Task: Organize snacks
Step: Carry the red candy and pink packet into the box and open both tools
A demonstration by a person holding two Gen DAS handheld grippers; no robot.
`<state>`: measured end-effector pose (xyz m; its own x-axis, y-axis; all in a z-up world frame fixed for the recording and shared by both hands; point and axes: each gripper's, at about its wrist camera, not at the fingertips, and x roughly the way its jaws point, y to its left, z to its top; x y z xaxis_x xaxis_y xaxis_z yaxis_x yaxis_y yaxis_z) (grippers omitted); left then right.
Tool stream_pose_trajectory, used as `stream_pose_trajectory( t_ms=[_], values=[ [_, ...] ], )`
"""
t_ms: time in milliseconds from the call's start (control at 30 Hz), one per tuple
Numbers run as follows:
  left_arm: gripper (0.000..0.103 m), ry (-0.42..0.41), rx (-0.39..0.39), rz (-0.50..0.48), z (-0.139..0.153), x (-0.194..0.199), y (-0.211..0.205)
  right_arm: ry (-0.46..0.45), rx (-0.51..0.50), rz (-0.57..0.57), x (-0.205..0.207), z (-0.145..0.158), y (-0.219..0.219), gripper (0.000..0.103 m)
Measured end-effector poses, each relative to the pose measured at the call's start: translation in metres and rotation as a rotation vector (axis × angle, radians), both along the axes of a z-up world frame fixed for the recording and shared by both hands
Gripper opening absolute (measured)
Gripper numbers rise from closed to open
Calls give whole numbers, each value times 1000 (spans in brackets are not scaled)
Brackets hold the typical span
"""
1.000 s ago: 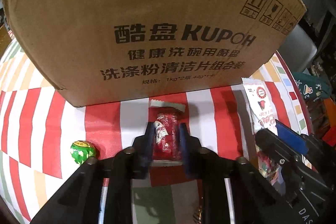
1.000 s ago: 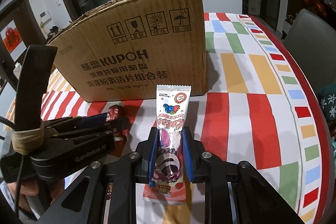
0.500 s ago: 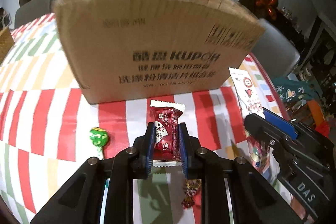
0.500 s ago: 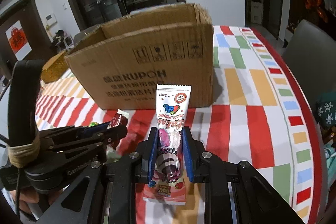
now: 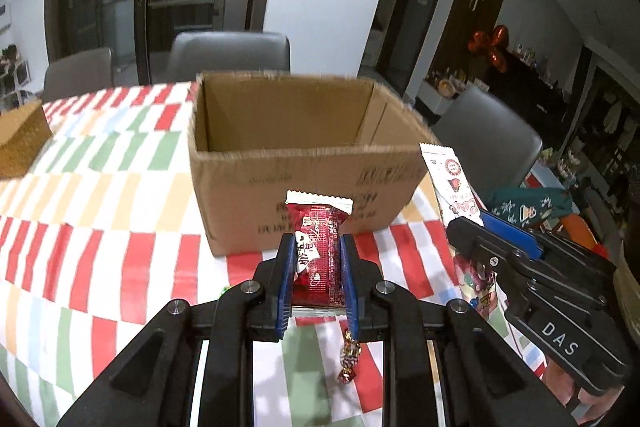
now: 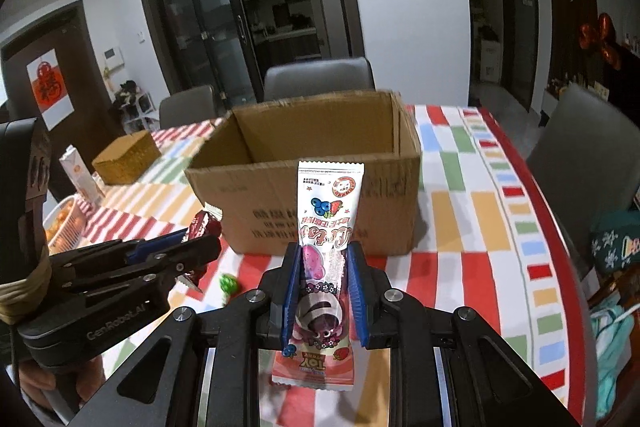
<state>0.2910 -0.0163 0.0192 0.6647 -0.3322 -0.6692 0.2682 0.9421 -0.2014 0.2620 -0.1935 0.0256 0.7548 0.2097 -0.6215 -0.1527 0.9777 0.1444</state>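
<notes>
My left gripper (image 5: 314,255) is shut on a red snack packet (image 5: 318,247), held in the air in front of the open cardboard box (image 5: 304,179). My right gripper (image 6: 324,267) is shut on a long white and pink snack packet (image 6: 328,223), also held up before the box (image 6: 256,203). The box interior looks bare from here. In the right wrist view the left gripper (image 6: 196,247) with the red packet (image 6: 204,223) is at the lower left. In the left wrist view the right gripper (image 5: 496,247) and its packet (image 5: 452,183) are at the right.
A green lollipop (image 6: 228,283) and a small wrapped candy (image 5: 349,359) lie on the striped tablecloth (image 5: 120,207) below the grippers. A woven basket (image 6: 128,157) and a carton (image 6: 78,175) stand at the left. Grey chairs (image 5: 228,53) surround the table.
Both grippers have risen with their packets from near the table to above the level of the box rim; the box's open top now shows.
</notes>
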Motion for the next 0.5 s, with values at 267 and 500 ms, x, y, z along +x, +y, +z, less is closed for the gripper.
stream_pose_trajectory(
  t_ms=[267, 500],
  values=[
    [22, -88, 1, 8, 42, 9, 13, -70, -10, 5, 11, 33, 9, 24],
    [22, -123, 18, 16, 64, 32, 17, -105, -11, 5, 35, 57, 15, 24]
  ],
)
